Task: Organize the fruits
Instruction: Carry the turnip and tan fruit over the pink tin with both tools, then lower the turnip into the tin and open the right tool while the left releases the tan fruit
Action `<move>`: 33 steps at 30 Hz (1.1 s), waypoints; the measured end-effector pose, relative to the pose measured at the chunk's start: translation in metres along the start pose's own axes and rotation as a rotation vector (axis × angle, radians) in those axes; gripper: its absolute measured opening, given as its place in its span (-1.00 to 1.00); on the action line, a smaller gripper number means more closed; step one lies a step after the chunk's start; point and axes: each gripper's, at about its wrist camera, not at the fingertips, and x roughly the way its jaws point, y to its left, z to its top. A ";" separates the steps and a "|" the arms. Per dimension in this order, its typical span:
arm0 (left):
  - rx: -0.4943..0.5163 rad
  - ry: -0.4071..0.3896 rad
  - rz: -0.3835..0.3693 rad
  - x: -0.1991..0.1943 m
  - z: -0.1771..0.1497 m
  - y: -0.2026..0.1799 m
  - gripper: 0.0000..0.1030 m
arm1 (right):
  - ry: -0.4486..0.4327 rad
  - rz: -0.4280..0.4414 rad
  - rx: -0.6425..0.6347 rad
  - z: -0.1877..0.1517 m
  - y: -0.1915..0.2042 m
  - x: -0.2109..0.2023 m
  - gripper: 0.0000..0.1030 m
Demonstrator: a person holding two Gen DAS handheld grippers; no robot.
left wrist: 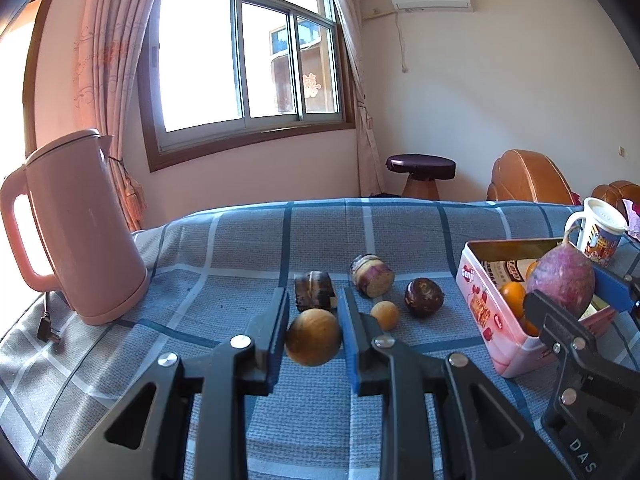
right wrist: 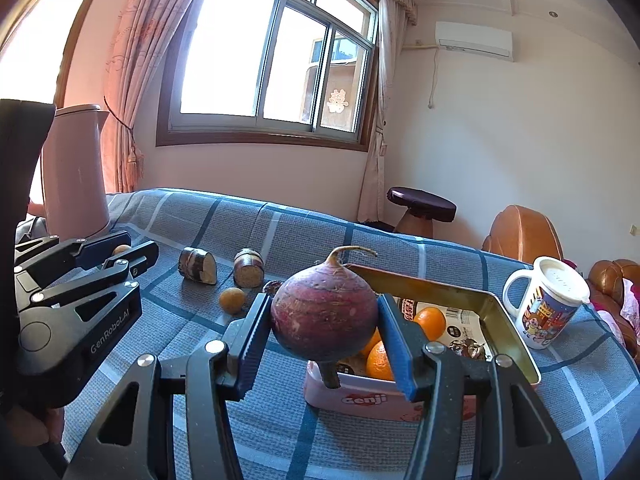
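Observation:
My left gripper [left wrist: 314, 300] is shut on a round brown fruit [left wrist: 313, 337] and holds it just above the checked cloth. My right gripper [right wrist: 322, 314] is shut on a big purple radish [right wrist: 324, 316] above the near end of the pink Genji tin [right wrist: 516, 344], which holds oranges [right wrist: 430, 322]. In the left wrist view the radish [left wrist: 566, 280] hangs over the tin [left wrist: 476, 292]. On the cloth lie a small brown fruit [left wrist: 385, 315], a dark passion fruit [left wrist: 423, 297] and two cut sugarcane pieces [left wrist: 372, 275] [left wrist: 314, 290].
A pink kettle [left wrist: 76, 228] with its cord [left wrist: 48, 328] stands at the left of the table. A printed mug [right wrist: 546, 308] with a lid stands right of the tin. A stool [left wrist: 420, 174] and wooden chairs [left wrist: 528, 178] are beyond the table.

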 end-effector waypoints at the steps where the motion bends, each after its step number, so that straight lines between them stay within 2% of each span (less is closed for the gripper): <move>1: 0.000 0.003 -0.004 0.000 0.000 -0.002 -0.49 | 0.001 -0.001 0.001 0.000 -0.003 0.000 0.08; 9: 0.008 0.002 -0.047 -0.004 0.001 -0.023 -0.49 | 0.004 -0.021 0.026 -0.005 -0.033 -0.002 0.08; 23: 0.060 0.019 -0.158 -0.002 0.006 -0.080 -0.49 | 0.013 -0.161 0.108 -0.010 -0.110 0.003 0.08; 33: 0.077 0.028 -0.224 0.005 0.013 -0.121 -0.49 | 0.063 -0.237 0.174 -0.014 -0.153 0.019 0.08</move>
